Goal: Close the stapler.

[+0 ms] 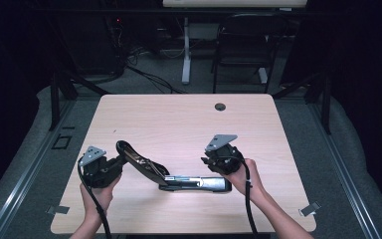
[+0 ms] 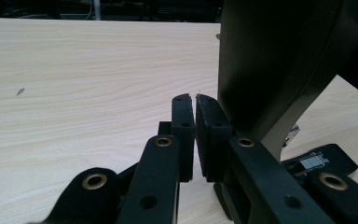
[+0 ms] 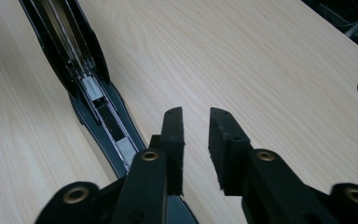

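Hiding behind the left claw [image 2: 195, 135]: stapler [image 1: 179, 178] lid's grip.

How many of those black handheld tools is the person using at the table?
2. The left tool sits near the table's front-left, beside the raised lid of an opened stapler. The right tool is at front-right, by the stapler's other end.

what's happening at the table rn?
A person works an opened black stapler on the wooden table with two handheld grippers. Its top arm is swung up toward the left gripper, whose jaws are nearly shut beside it; grip unclear. The right gripper is open, empty, beside the exposed staple channel.
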{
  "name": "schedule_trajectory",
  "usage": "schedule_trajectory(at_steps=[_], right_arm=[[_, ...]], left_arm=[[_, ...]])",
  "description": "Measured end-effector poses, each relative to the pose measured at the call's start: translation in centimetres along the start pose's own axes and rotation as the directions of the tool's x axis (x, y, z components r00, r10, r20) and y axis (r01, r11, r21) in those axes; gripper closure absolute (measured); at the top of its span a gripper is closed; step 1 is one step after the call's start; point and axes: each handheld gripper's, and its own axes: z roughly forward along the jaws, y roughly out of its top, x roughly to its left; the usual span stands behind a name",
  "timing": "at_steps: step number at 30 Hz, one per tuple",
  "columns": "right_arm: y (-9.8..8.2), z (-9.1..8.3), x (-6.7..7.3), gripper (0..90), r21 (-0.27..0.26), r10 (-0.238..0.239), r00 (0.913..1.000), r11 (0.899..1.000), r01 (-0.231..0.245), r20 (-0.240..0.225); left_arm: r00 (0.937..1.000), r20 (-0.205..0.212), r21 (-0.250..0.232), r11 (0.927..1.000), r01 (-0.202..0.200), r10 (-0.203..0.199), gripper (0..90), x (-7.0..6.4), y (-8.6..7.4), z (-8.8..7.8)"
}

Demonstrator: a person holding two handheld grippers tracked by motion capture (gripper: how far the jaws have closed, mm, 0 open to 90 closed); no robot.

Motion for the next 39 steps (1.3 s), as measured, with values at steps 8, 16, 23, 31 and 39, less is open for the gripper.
schedule_trajectory(at_steps=[8,16,23,31,39], right_arm=[[0.7,0.1,0.6,89.3,-0.025,-0.012,0.9999,1.0,0.012,-0.003],[1.4,0.2,1.4,90.0,-0.045,-0.031,0.9994,0.999,0.031,-0.012],[1.9,0.4,1.8,89.5,-0.068,-0.029,0.9996,0.997,0.029,-0.002],[2.3,0.7,2.1,89.6,-0.079,-0.034,0.9994,0.996,0.033,-0.011],[2.7,0.7,2.6,89.5,-0.086,-0.042,0.999,0.995,0.041,-0.017]], left_arm=[[0.9999,0.003,-0.016,0.9998,-0.015,0.015,89.9,-0.5,0.3,0.3],[0.9993,0.008,-0.031,0.9989,-0.036,0.036,90.0,-1.3,0.6,0.7],[0.9986,0.015,-0.021,0.9985,-0.05,0.05,90.0,-1.5,0.8,1.1],[0.9976,0.025,-0.018,0.9978,-0.064,0.065,90.0,-2.0,0.7,1.5],[0.9962,0.035,0.0,0.9968,-0.08,0.08,90.0,-2.4,0.6,1.8]])
